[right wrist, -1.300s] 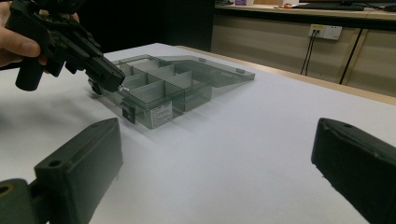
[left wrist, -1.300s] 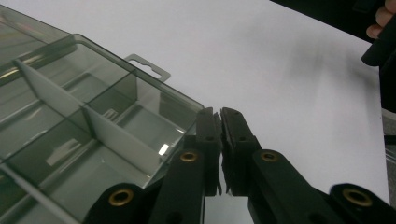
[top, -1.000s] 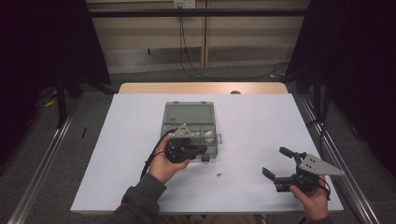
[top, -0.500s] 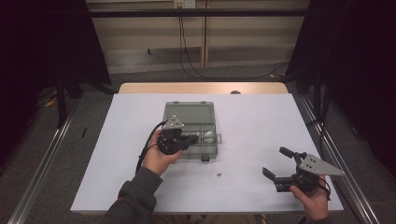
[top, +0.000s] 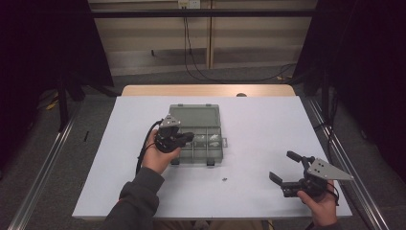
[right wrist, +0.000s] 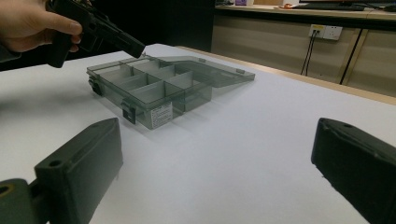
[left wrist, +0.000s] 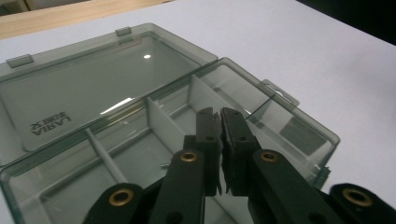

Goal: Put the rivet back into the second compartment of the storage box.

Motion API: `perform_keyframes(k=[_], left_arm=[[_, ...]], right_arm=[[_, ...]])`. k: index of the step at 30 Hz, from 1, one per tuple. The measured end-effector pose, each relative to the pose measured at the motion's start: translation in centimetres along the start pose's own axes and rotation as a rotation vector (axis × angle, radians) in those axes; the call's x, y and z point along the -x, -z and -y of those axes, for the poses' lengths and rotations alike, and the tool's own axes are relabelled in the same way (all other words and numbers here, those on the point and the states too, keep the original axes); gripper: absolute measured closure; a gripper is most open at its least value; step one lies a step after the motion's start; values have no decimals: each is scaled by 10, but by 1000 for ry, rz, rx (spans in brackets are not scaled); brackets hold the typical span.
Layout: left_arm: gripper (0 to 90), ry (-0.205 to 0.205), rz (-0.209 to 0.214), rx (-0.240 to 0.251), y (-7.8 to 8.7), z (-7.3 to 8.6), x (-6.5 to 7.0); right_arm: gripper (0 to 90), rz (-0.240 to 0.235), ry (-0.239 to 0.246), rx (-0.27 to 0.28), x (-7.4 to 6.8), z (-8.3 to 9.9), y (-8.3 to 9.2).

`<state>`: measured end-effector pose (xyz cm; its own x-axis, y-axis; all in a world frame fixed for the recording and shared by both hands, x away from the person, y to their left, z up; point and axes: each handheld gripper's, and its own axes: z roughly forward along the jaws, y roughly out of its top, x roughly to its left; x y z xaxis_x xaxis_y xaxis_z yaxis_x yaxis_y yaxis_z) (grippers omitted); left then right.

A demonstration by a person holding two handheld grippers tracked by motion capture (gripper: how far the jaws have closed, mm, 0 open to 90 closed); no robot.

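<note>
Left tongs (top: 187, 138) have moved farther over the open organizer box (top: 210, 125) at mid-counter (top: 268, 124), pinched closed on something tiny.
Thin, light, brittle plastic: grip a side wall; right tongs (top: 286, 167) gape open, idle.

Raised lettering stands on the inside of the clear lid (left wrist: 93, 88) of the open compartment box (left wrist: 196, 121). In the left gripper view it appears upside down and mirrored; it seems to read "LASTIA", with a smaller line above it too small to make out. A white label (right wrist: 161, 113) sticks to the box's front wall; its print is too small to read.
</note>
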<state>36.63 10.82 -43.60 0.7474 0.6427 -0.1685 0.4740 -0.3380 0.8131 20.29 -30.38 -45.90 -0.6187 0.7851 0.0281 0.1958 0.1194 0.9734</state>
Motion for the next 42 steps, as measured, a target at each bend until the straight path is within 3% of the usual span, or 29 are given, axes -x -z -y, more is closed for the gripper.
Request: perform_keyframes(k=[14, 29, 35, 38, 42], left_arm=[[864, 20, -77, 20, -2, 0, -11], [863, 33, -121, -23, -13, 5, -21], [862, 38, -123, -21, -14, 5, -22], [792, 35, -129, -18, -15, 6, -22], [764, 41, -100, -12, -11, 5, -20]], right_arm=[[16, -2, 3, -2, 0, 0, 0], [16, -1, 1, -1, 0, 0, 0], [16, -2, 3, -2, 0, 0, 0], [16, -3, -1, -2, 0, 0, 0], [16, -2, -1, -2, 0, 1, 0]])
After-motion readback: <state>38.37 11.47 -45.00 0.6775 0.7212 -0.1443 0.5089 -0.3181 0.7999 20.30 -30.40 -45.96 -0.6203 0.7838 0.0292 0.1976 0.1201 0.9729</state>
